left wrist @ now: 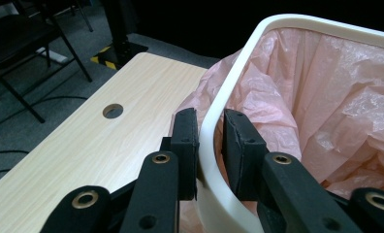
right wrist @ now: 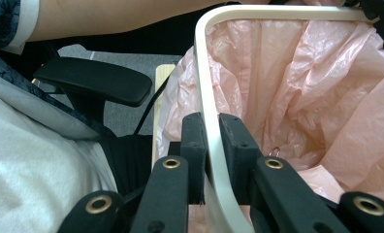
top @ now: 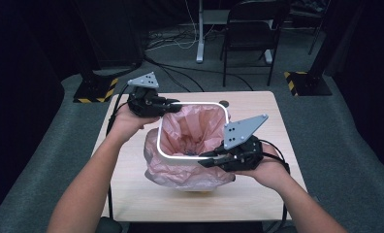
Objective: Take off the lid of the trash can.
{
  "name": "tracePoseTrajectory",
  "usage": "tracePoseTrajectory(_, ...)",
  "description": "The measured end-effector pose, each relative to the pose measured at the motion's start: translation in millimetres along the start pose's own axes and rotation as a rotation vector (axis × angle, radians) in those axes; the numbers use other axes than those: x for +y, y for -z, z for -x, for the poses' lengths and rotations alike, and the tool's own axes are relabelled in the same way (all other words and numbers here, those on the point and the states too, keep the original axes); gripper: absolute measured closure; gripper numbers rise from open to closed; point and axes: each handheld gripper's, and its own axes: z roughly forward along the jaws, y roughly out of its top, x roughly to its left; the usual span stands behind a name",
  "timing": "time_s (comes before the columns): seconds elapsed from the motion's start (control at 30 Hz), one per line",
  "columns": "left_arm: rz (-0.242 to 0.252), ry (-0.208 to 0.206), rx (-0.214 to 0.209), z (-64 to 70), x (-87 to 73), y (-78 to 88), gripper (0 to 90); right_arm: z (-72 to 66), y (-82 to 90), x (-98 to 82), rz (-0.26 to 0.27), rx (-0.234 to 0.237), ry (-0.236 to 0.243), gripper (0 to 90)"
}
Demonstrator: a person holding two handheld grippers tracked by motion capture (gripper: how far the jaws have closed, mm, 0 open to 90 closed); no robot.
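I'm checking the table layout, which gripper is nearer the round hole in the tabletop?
Left. The left gripper grips the bin's white rim at its far corner, on the side where the hole lies. The right gripper clamps the near rim, across the bin.

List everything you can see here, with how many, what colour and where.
Bin rim: one, white, middle of table, both grippers on it.
Bag: one, pink, lining the bin, spilling over its sides.
Table: one, light wood, under the bin.
Chair: one, black, beyond the table.
Left gripper: one, black, jaws astride the far-left rim.
Right gripper: one, black, clamped on the near-right rim.
Forearms: two, entering from the bottom edge.
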Motion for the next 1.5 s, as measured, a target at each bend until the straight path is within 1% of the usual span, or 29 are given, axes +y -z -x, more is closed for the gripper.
tracePoseTrajectory(0.13, 0.005, 0.001, -0.002, 0.0, 2.3, 2.0, 75.9, 0.0, 2.8, 2.7, 0.012, 0.000, 0.008, 80.9)
tracePoseTrajectory(0.27, 0.006, -0.007, 0.002, 0.8, 5.9, 4.8, 75.9, -0.5, 4.6, 5.3, 0.017, -0.003, 0.013, 80.9)
tracePoseTrajectory(0.67, -0.001, -0.012, 0.002, 1.5, 11.3, 7.8, 76.0, -1.0, 7.2, 8.2, 0.018, -0.002, 0.020, 81.0)
tracePoseTrajectory(0.8, -0.003, -0.021, 0.001, 1.9, 16.4, 11.0, 76.1, -0.6, 8.8, 10.2, 0.023, 0.001, 0.025, 81.5)
tracePoseTrajectory(0.93, 0.008, -0.024, -0.002, 3.1, 22.4, 15.8, 76.0, -0.6, 12.4, 14.7, 0.033, 0.009, 0.035, 82.2)
tracePoseTrajectory(1.13, 0.011, -0.040, 0.000, 5.5, 32.2, 23.9, 76.0, -3.1, 18.0, 24.6, 0.036, 0.008, 0.056, 82.7)
tracePoseTrajectory(1.33, 0.015, -0.034, -0.010, 7.0, 37.5, 28.7, 76.1, -5.0, 22.4, 32.6, 0.040, 0.015, 0.068, 83.0)
tracePoseTrajectory(1.5, 0.020, -0.043, -0.019, 8.9, 39.9, 31.1, 76.1, -7.4, 24.5, 36.6, 0.037, 0.023, 0.075, 83.9)
